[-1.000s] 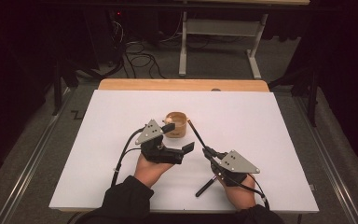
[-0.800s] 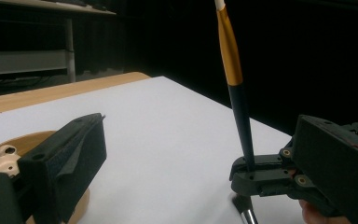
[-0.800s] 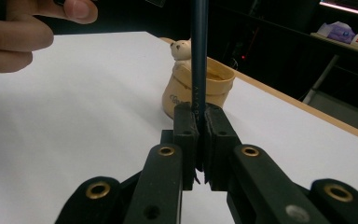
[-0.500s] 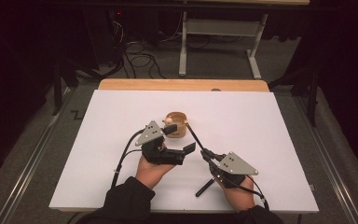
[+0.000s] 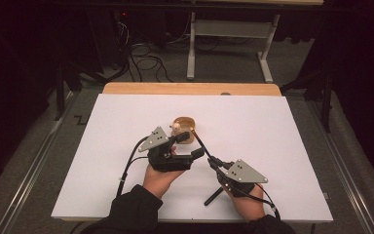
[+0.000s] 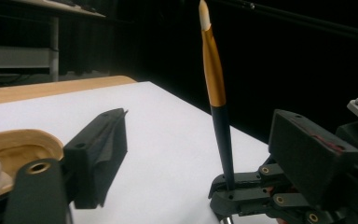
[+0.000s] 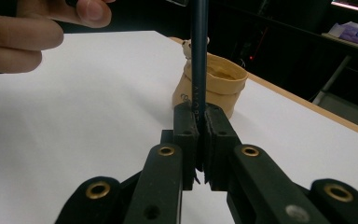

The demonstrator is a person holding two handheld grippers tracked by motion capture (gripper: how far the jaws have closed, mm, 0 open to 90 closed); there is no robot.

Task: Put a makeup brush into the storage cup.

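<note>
**Right tool holding a brush upright while the left tool is closing in by the cup**

The right tool [image 7: 198, 122] is clamping its jaws tight on the dark handle of a paintbrush [image 6: 216, 100], gripping it low so the shaft is rising steeply, with the orange-gold ferrule and pale tip pointing up. In the high view the right tool [image 5: 213, 162] is sitting at the near right of the white desk [image 5: 282, 146], and the brush is slanting from it toward the middle, its tip ending just beside the cup.

The left tool [image 5: 187, 145] is lying near the middle of the desk, and its jaws have just been closing; they are standing partly apart with nothing visibly pressed between them. One jaw is reaching close beside the small tan ceramic cup [image 7: 213, 88], which is standing upright just beyond it. A small pale object is sitting at the cup's rim; what it is cannot be told.

To do this step well, I judge that the right tool should be keeping the brush steady and firmly pinched, so the shaft is not swivelling, while the left tool is steadying the cup without tipping it.

Faint lettering is running along the brush handle and a small mark is showing low on the cup wall; neither is readable.
</note>
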